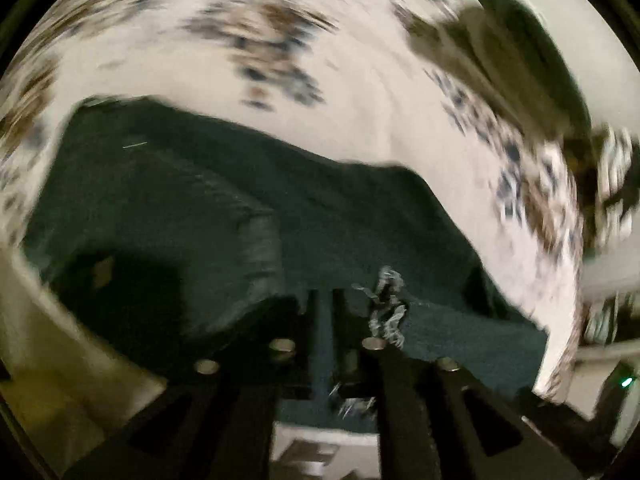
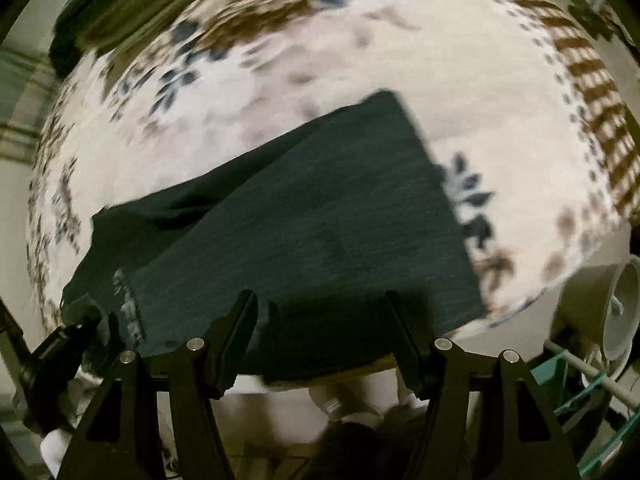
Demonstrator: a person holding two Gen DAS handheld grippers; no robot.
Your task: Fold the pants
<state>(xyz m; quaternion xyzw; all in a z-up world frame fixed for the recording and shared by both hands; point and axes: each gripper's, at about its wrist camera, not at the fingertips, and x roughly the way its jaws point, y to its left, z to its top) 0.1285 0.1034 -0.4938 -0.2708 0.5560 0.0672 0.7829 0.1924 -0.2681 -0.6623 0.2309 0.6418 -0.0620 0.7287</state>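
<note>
Dark teal pants [image 1: 200,208] lie on a white cloth with blue and brown flowers [image 1: 360,100]. My left gripper [image 1: 324,320] sits at their near edge, beside a frayed pale hem [image 1: 386,304]. Its jaws are almost together with teal cloth in the narrow gap, and a fold rises toward them. In the right wrist view the pants [image 2: 320,208] form a folded slab, hem fringe [image 2: 128,308] at the lower left, where the left gripper's dark body [image 2: 60,340] shows. My right gripper [image 2: 324,320] stands open over the pants' near edge, pinching nothing. Both views are blurred.
A dark olive bundle [image 1: 500,48] lies at the far corner of the cloth, seen also as a dark green bundle [image 2: 100,20]. A white bowl [image 2: 616,312] and a teal rack [image 2: 580,380] stand off the cloth's right edge. Pale shapes [image 2: 332,400] lie below the near edge.
</note>
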